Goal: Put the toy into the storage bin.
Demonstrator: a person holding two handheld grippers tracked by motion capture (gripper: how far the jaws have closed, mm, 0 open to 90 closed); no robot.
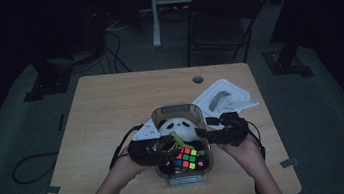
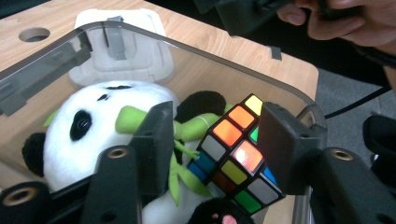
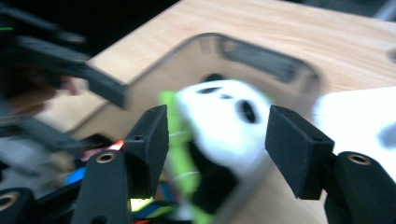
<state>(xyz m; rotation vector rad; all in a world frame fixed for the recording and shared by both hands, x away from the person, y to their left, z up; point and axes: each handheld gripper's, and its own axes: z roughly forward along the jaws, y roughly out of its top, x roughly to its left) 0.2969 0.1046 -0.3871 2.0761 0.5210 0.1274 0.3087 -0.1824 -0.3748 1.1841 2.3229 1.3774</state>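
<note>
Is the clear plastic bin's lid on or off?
Off: the clear plastic bin stands open-topped, and its white lid lies beside it on the table.

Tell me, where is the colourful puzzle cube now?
In the high view, the puzzle cube lies inside the clear box, at its near end, beside the panda toy.

Clear bin point(image 1: 178, 110) on table point(image 1: 111, 110), panda plush point(image 1: 180, 126), puzzle cube point(image 1: 187, 158) inside, white lid point(image 1: 225, 97) beside

the right gripper view is blurred: the panda toy point(image 3: 224, 121) is smeared, and at 9 o'clock the other gripper point(image 3: 70, 70) is unclear. the puzzle cube point(image 3: 140, 205) is cut off at 6 o'clock.
</note>
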